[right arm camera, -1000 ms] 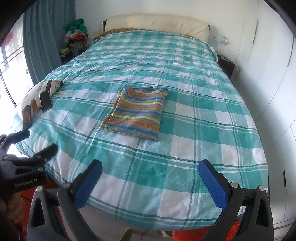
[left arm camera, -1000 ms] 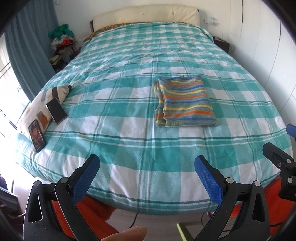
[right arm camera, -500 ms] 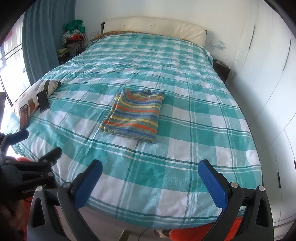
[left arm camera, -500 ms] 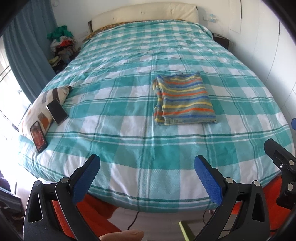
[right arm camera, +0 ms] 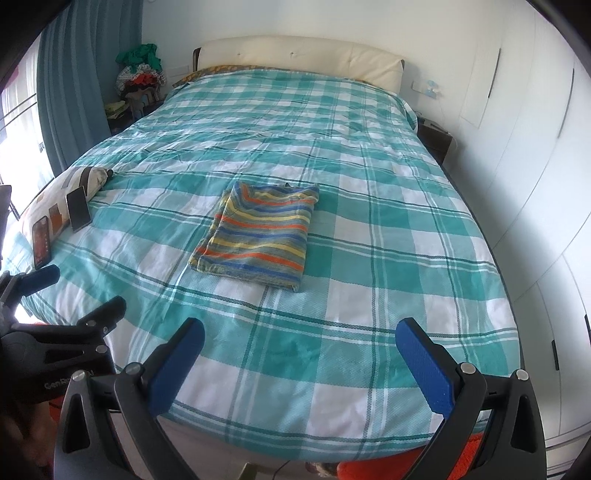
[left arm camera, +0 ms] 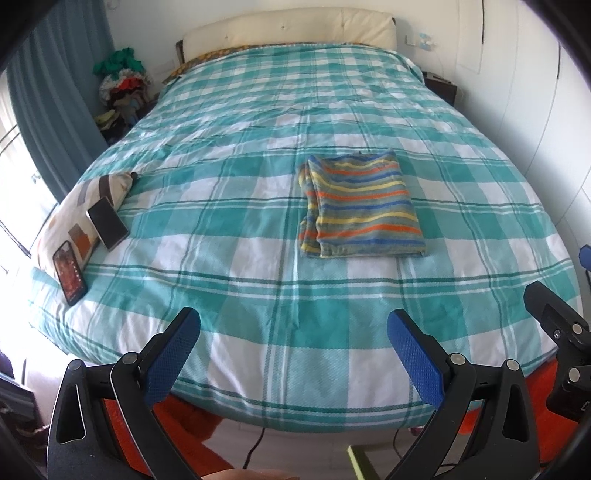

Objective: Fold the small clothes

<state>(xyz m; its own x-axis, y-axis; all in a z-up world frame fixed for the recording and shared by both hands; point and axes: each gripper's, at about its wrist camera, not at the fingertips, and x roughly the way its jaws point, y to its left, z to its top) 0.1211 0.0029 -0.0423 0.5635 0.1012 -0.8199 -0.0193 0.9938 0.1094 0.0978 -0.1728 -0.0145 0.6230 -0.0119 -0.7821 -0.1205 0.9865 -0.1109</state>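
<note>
With its blue-padded fingers (left arm camera: 173,360) spread wide and nothing between them, the left gripper (left arm camera: 293,354) hangs over the foot edge of the bed (left arm camera: 258,122), clear of the cover. The right gripper (right arm camera: 301,363) stands the same way: fingers (right arm camera: 424,369) fully apart, empty, above the foot edge of the bed. In the right wrist view the left gripper's black frame shows at the lower left, off the bed's foot corner; in the left wrist view part of the right gripper's frame shows at the far right, level with the foot edge.

The striped garment (left arm camera: 360,205) lies folded into a flat rectangle on the bed, near the middle of its width and somewhat toward the foot, well apart from both grippers. Its bands run orange, yellow, blue and grey-green. A thicker stack of layered edges shows along its left side, seen from the foot of the bed.

The bed carries a teal and white checked cover (right arm camera: 332,155), smooth apart from light creases toward the head. At the bed's left edge, near the foot, a patterned cushion (left arm camera: 79,201) lies with two phones resting against it: one with a dark blank screen (left arm camera: 108,222), one with a lit screen (left arm camera: 69,272) closer to the foot. A cream headboard (left arm camera: 295,31) closes the far end. Beside the head of the bed, on its left, sits a pile of clothes (left arm camera: 123,86) before a blue curtain (left arm camera: 55,92). White cupboard doors (right arm camera: 535,166) run along the bed's right side.
</note>
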